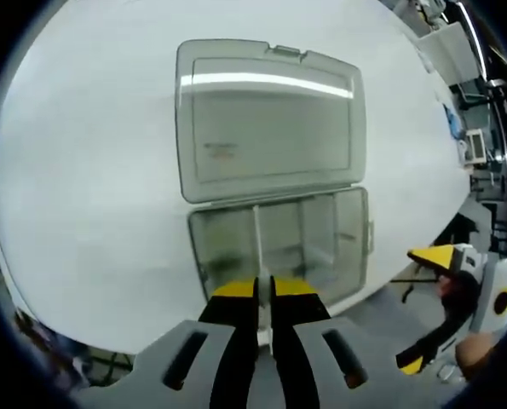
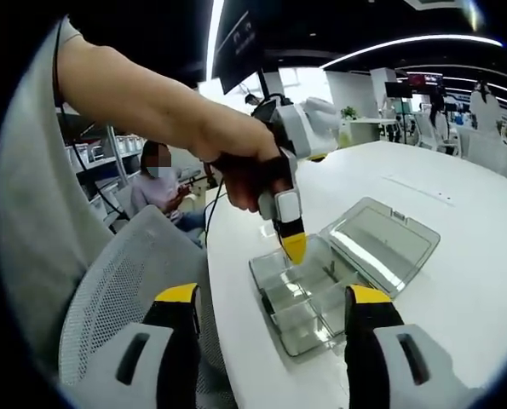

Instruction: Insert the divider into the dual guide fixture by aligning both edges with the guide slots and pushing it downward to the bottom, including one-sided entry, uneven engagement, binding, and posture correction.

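The divider [image 1: 256,243] is a thin, flat, clear plastic panel standing upright inside the box [image 1: 279,247], running from the hinge side towards the near wall. Its near edge sits between the yellow tips of the left tool [image 1: 263,290], which is clenched on it with almost no gap between the jaws. In the right gripper view the same tool [image 2: 294,247] points steeply down into the box [image 2: 308,307], its yellow tip at the panel; the panel itself is too clear to pick out there.

The box is a shallow, rectangular tray of transparent plastic with rounded corners, split into several compartments by clear walls. Its lid [image 1: 270,119] is hinged along the far side and lies fully open and flat on the counter, smooth and glossy, catching a bright strip of light.

The right tool [image 2: 274,319] is released, its two yellow-tipped black jaws spread wide with the box between them, farther off; it grips nothing. In the left gripper view it [image 1: 440,281] hangs off the counter's edge.

The counter [image 1: 83,187] is smooth, white and matte with a curved edge. A grey mesh chair [image 2: 121,281] stands just beside it, and a seated person [image 2: 159,183] is farther back.
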`<state>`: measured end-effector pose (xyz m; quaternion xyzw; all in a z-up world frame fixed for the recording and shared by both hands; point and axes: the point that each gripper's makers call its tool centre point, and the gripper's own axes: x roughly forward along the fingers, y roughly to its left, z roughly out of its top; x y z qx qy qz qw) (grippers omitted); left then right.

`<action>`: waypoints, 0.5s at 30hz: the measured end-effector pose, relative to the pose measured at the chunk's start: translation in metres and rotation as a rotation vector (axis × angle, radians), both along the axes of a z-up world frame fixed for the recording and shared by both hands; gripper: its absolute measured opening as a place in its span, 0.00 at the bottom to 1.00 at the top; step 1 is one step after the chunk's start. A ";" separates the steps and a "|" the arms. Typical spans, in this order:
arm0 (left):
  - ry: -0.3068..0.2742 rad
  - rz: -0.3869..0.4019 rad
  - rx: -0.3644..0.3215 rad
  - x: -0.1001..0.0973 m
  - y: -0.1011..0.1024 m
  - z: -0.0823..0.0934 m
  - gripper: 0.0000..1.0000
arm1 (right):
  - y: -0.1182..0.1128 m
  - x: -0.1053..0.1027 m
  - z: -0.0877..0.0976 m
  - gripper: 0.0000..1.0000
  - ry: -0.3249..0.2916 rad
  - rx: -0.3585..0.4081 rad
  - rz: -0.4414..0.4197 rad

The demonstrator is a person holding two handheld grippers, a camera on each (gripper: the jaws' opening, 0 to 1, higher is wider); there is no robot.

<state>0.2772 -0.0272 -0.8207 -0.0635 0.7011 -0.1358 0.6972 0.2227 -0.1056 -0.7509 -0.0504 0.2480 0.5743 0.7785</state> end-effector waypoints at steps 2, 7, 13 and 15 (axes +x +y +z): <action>0.001 0.000 0.000 0.000 0.000 -0.001 0.01 | 0.000 0.000 0.000 0.66 -0.001 0.002 0.000; 0.001 -0.002 0.003 0.000 -0.001 -0.001 0.01 | 0.000 0.000 -0.001 0.66 0.002 0.002 0.000; 0.002 -0.009 0.012 -0.001 -0.001 -0.002 0.01 | 0.000 0.000 -0.001 0.66 0.003 0.004 -0.003; 0.002 -0.013 0.017 -0.001 -0.002 -0.003 0.01 | 0.000 0.000 -0.001 0.66 0.004 0.003 -0.004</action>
